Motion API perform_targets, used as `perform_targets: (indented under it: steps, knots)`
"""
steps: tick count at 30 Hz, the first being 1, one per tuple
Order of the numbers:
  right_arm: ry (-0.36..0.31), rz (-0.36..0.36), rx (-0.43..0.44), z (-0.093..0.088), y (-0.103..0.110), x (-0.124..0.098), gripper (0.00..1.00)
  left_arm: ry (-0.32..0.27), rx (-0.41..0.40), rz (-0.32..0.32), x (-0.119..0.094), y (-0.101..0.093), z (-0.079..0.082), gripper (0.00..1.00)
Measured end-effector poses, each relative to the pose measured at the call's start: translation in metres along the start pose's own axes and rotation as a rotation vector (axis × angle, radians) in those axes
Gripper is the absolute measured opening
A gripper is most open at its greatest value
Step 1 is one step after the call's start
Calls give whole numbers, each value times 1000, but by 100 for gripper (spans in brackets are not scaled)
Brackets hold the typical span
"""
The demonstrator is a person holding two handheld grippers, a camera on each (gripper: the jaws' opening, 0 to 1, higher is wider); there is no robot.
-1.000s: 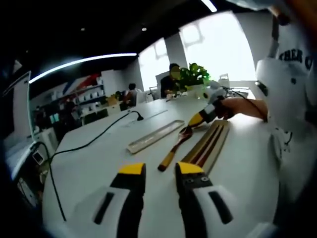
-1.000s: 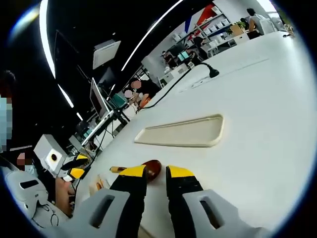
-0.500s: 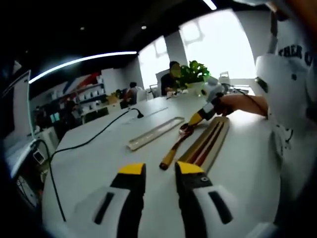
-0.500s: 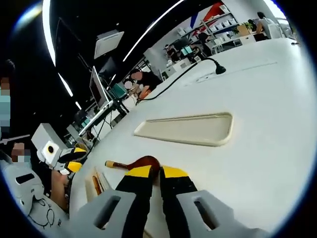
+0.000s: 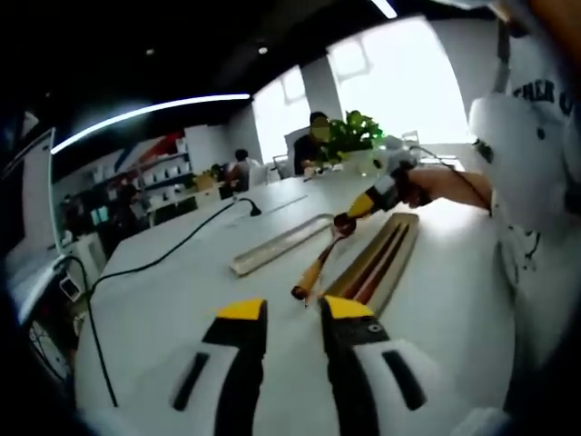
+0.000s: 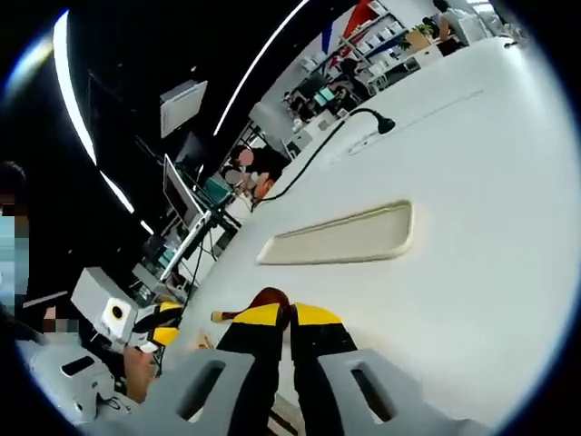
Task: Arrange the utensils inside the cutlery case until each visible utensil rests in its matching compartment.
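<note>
A long wooden cutlery case [image 5: 392, 247] lies on the white table [image 5: 182, 300] with dark, slim utensils in its slots. My right gripper [image 5: 350, 216] is shut on the bowl of a wooden spoon [image 5: 318, 265], which hangs tilted beside the case, handle end low near the table. In the right gripper view that reddish bowl [image 6: 270, 297] sits between the closed yellow tips of my right gripper [image 6: 289, 315]. My left gripper [image 5: 292, 309] hovers open over the near table, short of the spoon and holding nothing. It also appears far left in the right gripper view as the left gripper [image 6: 162, 322].
A pale cream lid or tray [image 5: 277, 245] lies left of the spoon, seen too as the cream tray [image 6: 340, 236]. A black cable [image 5: 172, 259] crosses the table. A potted plant [image 5: 354, 136] and people sit at the far end. A person's white sleeve [image 5: 526, 154] is on the right.
My right gripper has lifted the spoon's bowl end off the table, so the spoon now slopes down to its handle. The left gripper has stayed still.
</note>
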State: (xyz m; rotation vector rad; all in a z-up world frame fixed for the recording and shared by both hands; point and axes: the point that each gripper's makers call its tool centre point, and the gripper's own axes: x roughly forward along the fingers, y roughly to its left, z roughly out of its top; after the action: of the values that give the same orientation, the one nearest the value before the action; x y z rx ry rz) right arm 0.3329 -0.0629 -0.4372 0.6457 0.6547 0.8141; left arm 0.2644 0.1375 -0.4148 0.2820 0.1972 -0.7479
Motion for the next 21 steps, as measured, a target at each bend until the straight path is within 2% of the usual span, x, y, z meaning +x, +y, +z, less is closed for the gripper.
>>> perform_targets:
  steps: [1,3,9,16,18,21]
  knots:
    - [-21,2,21,2,1,-2,0,0,1,-3,0,-1,0,25]
    - [-22,24,41,1,7,-8,0,0,5,-6,1,-2,1,25]
    - [-51,10,40,0,19,-24,0,-25,15,-12,-1,-5,6,25]
    - [-60,-40,22,0,10,-18,0,-50,36,-43,3,-13,10,22]
    - [-69,-60,16,5,1,-15,0,-51,39,-51,4,-16,10,22]
    - [-70,-75,25,2,-2,-13,0,-55,46,-65,6,-20,10,22]
